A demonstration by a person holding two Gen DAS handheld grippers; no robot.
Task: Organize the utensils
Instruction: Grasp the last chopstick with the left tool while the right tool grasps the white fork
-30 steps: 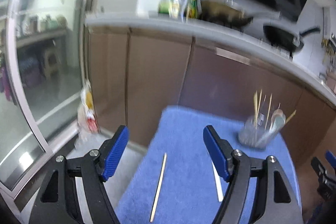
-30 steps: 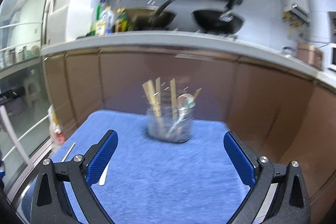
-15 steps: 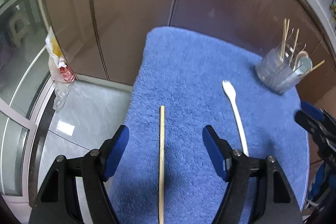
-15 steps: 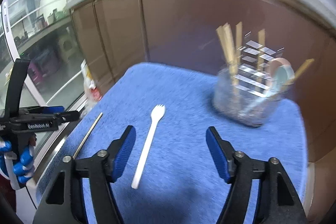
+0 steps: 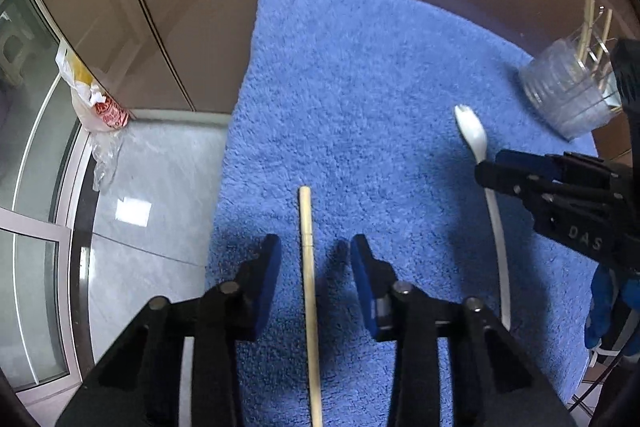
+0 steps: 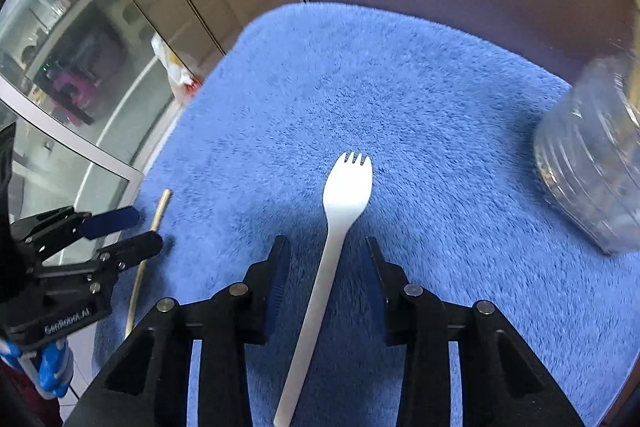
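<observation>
Two pickups lined up. Left gripper [image 5: 312, 251]: fingers closing, still clear of the wooden chopstick [image 5: 309, 291], which lies between them, lower centre of frame, long axis running away from the camera. Right gripper [image 6: 326, 255]: fingers closing, not yet touching the white spork [image 6: 328, 259] handle between them, tines pointing up-frame. Both lie flat on the blue towel [image 6: 400, 87]. Clear holder cup [image 6: 592, 179] sits far right, nearer the right gripper.
</observation>
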